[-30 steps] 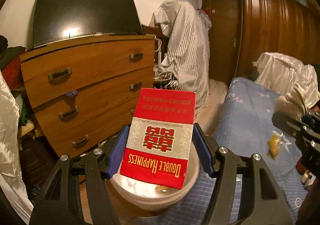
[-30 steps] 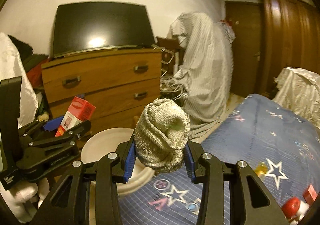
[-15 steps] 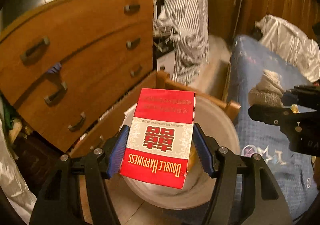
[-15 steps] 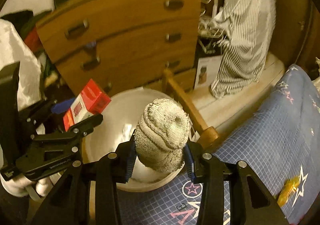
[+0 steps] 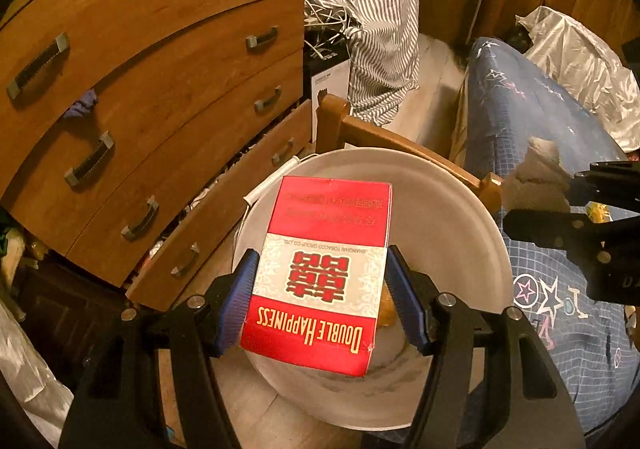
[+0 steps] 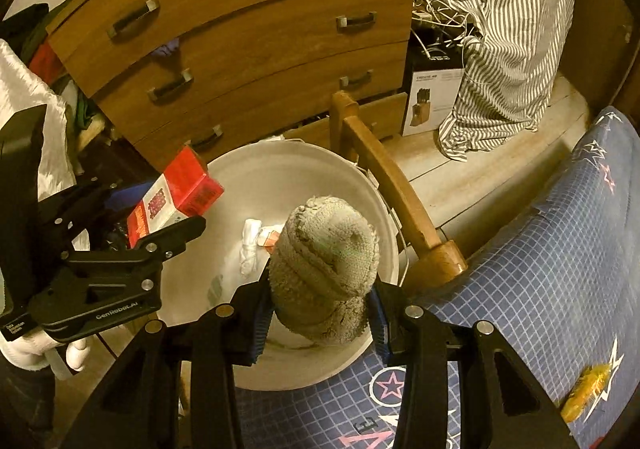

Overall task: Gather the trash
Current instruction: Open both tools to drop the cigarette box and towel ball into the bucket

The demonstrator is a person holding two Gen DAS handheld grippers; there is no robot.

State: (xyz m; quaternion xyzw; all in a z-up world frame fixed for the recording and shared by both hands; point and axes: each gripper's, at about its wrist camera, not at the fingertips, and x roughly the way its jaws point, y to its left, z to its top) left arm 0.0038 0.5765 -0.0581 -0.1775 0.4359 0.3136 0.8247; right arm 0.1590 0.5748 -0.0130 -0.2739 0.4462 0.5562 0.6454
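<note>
My left gripper is shut on a red and white Double Happiness cigarette carton and holds it over the white bucket. My right gripper is shut on a rolled grey knitted sock above the bucket's near rim. In the right wrist view the left gripper and its carton hang over the bucket's left side. In the left wrist view the sock and right gripper are at the right. White and orange scraps lie in the bucket.
A wooden chest of drawers stands behind the bucket. A wooden bed post and rail runs between the bucket and the blue star-print bedspread. A yellow wrapper lies on the bed. A striped cloth hangs at the back.
Both grippers have tilted down and moved over the bucket, still holding the carton and the sock. The bucket's inside has come into view.
</note>
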